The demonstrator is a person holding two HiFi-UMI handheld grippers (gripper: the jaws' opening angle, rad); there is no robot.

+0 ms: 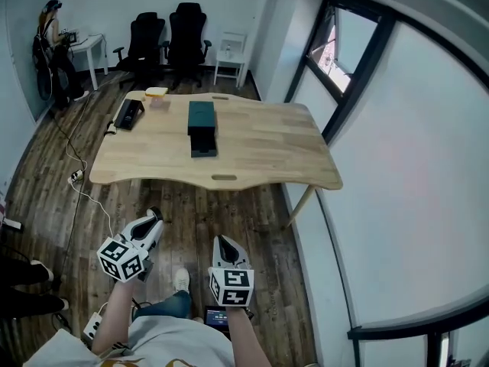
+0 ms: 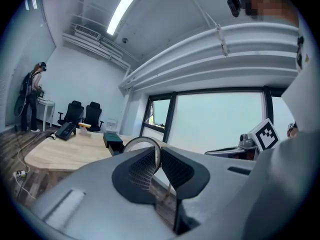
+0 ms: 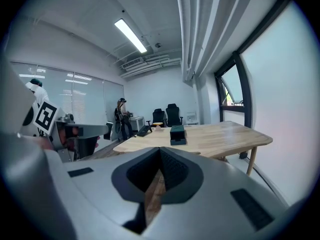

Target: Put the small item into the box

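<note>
Left claw (image 2: pixel 157 152) pinches a thin ring (image 2: pixel 142 137) — right claw (image 3: pixel 160 150) closed, empty — all 3 well apart from the green box (image 1: pixel 202 127) on the counter (image 1: pixel 267 147).

"What kind of room is this?"

"An office, I think. There is a big wooden table (image 1: pixel 260 147), and two black desk chairs (image 1: pixel 187 33) stand by the back wall."

"What else?"

"A small white desk (image 1: pixel 92 46) is in the corner, and a person (image 1: pixel 50 44) is standing at it. There is a long light (image 2: pixel 121 11) on the ceiling. It has big windows (image 1: pixel 334 48) and a wood floor (image 1: pixel 229 205) with wires (image 1: pixel 76 176) lying on it."
</note>
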